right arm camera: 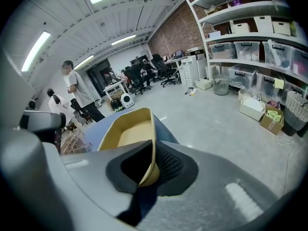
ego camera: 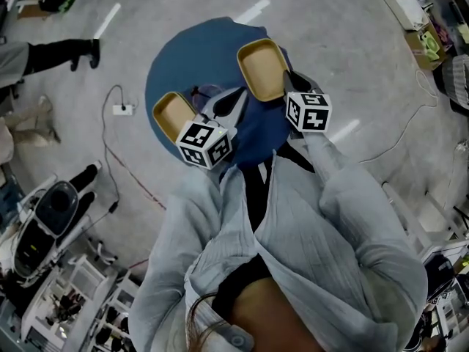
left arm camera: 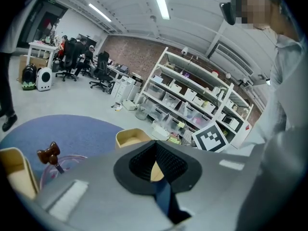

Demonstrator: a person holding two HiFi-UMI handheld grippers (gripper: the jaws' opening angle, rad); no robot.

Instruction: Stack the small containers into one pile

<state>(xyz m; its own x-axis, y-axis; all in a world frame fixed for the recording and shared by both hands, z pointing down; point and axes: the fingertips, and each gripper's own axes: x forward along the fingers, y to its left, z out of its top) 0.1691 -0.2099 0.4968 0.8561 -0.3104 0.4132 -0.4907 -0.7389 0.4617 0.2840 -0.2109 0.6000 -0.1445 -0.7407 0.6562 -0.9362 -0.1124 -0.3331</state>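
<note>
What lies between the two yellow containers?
A clear pinkish item with a brown bow-shaped knob, on the blue table, lies between the left container and the right container. The left gripper view shows it.

One shallow tan container (ego camera: pixel 171 114) is upright, apart from a second container (ego camera: pixel 262 66).

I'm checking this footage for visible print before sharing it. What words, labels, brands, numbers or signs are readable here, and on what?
No text can be read in any view.
Left marker cube and right marker cube: black-and-white square patterns only, no letters or digits.
Storage bins on the shelves: any labels are too small and blurred to read.
</note>
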